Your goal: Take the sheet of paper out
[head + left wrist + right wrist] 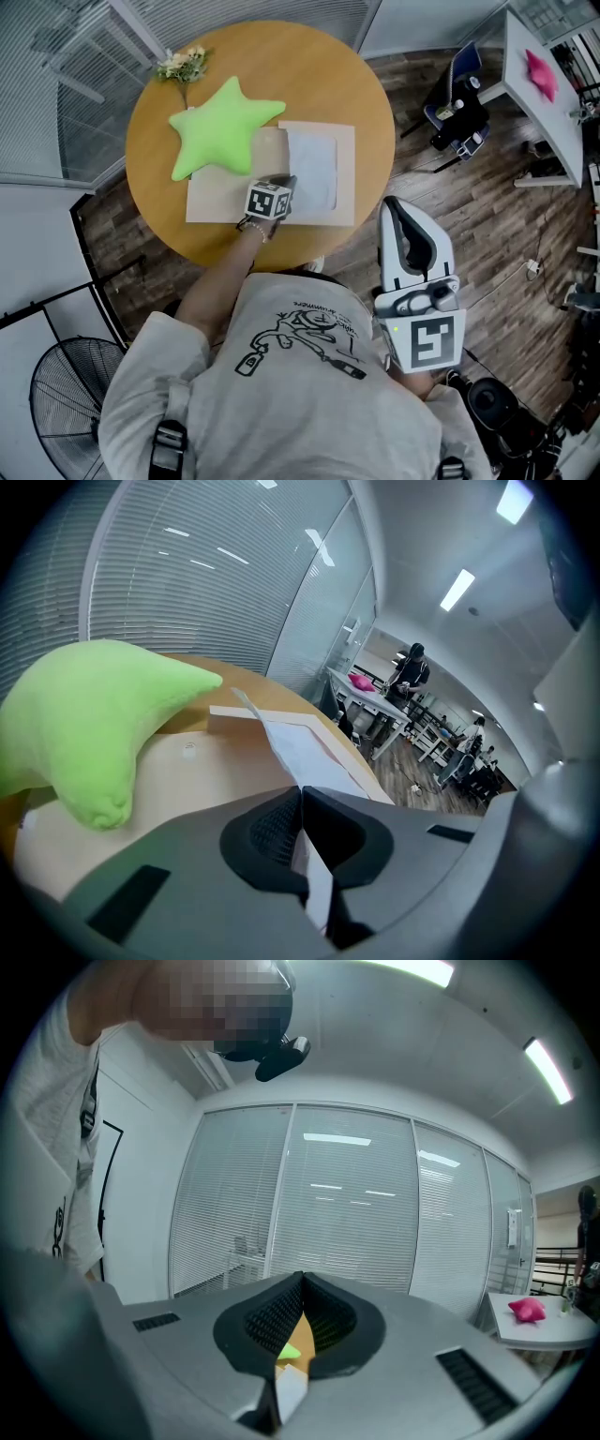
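1. The left gripper [284, 181] reaches over the round wooden bench [309, 75] from its 6 o'clock edge. The marker cube faces up.
2. In the left gripper view the left gripper [300, 794] has its jaws pressed together on the near edge of the sheet of paper [300, 752]. The white sheet runs up and away from the pinch.
3. In the head view the sheet of paper [314, 173] lies right of the bench's centre, at about 4 o'clock from the green star cushion [220, 136]. It rests on a pale beige backing [345, 159].
4. A tan envelope [214, 199], or possibly a folder, since the view is too coarse to be sure, lies flat at 7 o'clock from the sheet. The star's lower points overlap its top edge.
5. In the left gripper view the green star cushion [84, 714] fills the 9 o'clock side, resting on the tan surface just beside the sheet.
6. A small bunch of dried flowers [183, 66] lies at the bench's 11 o'clock rim, just above the star.
7. The right gripper [398, 208] is held off the bench at its 4 o'clock side, close to the person's body and over the wooden floor [487, 206].
8. In the right gripper view the right gripper [300, 1283] has its jaws closed tip to tip with nothing held. Only a sliver of bench and green star shows through the notch.
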A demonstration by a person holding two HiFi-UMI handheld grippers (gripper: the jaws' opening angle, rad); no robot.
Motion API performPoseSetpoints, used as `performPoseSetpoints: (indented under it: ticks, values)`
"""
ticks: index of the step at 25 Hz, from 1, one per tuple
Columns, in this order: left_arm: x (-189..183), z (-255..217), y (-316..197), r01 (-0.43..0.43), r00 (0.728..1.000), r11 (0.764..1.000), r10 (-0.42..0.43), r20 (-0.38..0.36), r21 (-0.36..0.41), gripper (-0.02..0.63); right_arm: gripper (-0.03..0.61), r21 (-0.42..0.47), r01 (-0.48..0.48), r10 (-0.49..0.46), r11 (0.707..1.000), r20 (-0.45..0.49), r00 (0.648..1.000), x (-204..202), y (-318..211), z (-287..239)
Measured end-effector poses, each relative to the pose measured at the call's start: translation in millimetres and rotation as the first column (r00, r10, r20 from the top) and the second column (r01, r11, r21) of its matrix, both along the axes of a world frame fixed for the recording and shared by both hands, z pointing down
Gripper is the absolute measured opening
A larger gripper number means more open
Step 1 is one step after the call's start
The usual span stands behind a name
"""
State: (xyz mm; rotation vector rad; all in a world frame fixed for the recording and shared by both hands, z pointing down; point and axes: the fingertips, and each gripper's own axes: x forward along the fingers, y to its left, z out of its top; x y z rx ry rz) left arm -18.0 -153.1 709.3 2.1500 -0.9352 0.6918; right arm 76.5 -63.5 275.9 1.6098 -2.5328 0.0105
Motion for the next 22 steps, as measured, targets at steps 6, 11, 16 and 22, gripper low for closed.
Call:
performPoseSetpoints:
  ticks: [6,11,16,22]
  values:
    - [2.1,-13.2,0.6,0.006,1.000,1.000,-0.006,-0.018,0.013,0.021,0.009,0.018,0.035,-0.034,0.999,-0.027,0.999,-1.0,2.4,-3.4]
    - [3.2,-22.6,2.9,0.008,1.000,1.000,-0.007,-0.025,0.024,0.021,0.009,0.024,0.040,-0.039,0.999,-0.025,0.999,-0.6,4.2,-5.6]
    - [0.8,-29.8,5.4,0.022,0.999,0.999,-0.021,-0.040,0.034,0.023,0.009,0.025,0.043,-0.042,0.999,-0.021,0.999,-1.0,7.4,-4.3]
    - [-1.1,-40.5,7.3,0.031,0.998,0.998,-0.029,-0.053,0.046,0.023,0.009,0.021,0.040,-0.040,0.999,-0.023,0.999,-1.0,7.7,-3.8]
